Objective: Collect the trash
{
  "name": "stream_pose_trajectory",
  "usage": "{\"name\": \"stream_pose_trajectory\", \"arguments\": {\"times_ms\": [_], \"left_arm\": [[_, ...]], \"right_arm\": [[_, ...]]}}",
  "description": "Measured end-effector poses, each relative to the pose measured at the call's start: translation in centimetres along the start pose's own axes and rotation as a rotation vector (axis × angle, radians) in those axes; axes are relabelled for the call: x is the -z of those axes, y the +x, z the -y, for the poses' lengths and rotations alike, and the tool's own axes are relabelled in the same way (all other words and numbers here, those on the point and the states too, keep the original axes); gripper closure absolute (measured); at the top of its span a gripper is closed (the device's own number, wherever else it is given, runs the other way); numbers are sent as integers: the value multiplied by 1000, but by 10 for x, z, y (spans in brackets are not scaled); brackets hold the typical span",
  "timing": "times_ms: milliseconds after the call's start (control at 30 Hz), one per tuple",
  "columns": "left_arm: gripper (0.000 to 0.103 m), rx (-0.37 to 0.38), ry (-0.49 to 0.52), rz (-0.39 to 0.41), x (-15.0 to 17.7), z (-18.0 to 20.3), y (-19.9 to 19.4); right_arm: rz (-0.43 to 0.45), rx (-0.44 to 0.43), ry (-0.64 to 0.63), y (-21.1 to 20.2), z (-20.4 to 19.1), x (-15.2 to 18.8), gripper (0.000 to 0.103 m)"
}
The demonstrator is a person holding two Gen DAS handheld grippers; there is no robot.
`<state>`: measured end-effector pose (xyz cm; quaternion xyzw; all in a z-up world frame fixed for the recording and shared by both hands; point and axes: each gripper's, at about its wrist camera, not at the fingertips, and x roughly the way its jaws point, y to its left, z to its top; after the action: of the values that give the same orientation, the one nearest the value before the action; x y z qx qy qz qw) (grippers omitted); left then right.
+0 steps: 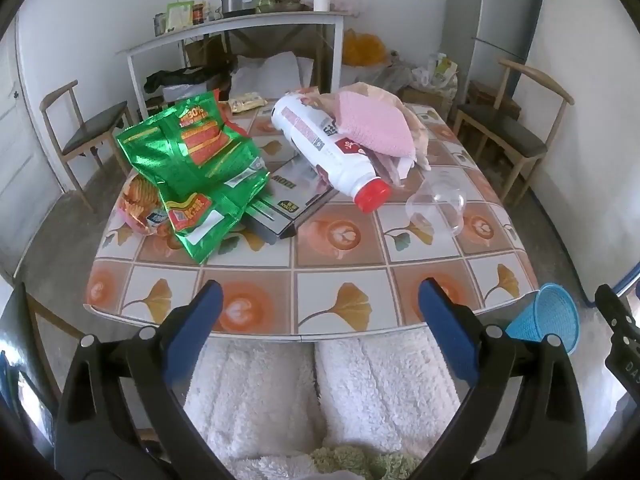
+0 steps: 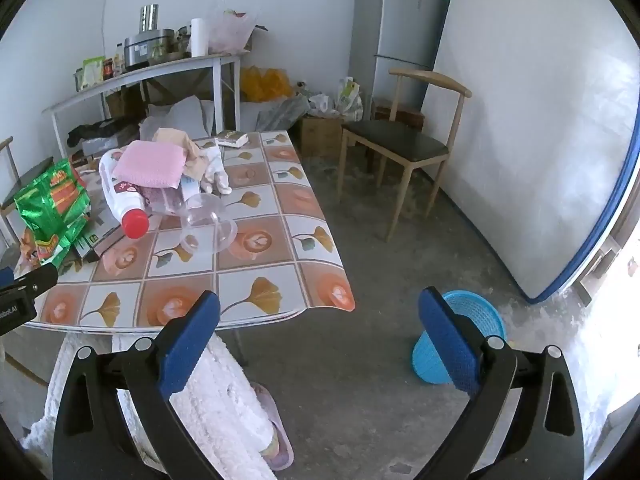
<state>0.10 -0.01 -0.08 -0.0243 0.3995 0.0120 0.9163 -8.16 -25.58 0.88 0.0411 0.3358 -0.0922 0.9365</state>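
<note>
Both grippers are held spread wide and empty, angled down over the near edge of the tiled-pattern table [image 1: 256, 258]. Ahead of the left gripper [image 1: 320, 300], green snack bags [image 1: 192, 160] are seen to its left, a white bottle with red cap [image 1: 320, 140] straight ahead under a pink cloth [image 1: 372, 124], and a clear plastic cup [image 1: 436, 206] ahead to the right. Beside the right gripper [image 2: 320, 312], a blue basket [image 2: 480, 320] is seen on the floor, partly hidden behind its right finger.

We see soft, even daylight – brightest and blown out at the right wrist view's right edge. Shadows stay faint. Fisheye bending curves the walls; black vignettes fill corners.
</note>
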Motion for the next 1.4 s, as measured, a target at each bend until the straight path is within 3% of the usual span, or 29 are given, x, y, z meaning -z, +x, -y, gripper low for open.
{"name": "stream_pose_trajectory", "arguments": {"times_ms": [33,100,1400], "left_arm": [[9,1,-1,-1,0,0,0],[9,1,-4,-4,-1,-1,1],[9,-22,-5,17,2,-4,-3]], "right_arm": [[1,-6,4,-7,13,9,6],[-26,69,-37,5,-10,-8,6],[-22,64,-46,6,-8,-3,6]]}}
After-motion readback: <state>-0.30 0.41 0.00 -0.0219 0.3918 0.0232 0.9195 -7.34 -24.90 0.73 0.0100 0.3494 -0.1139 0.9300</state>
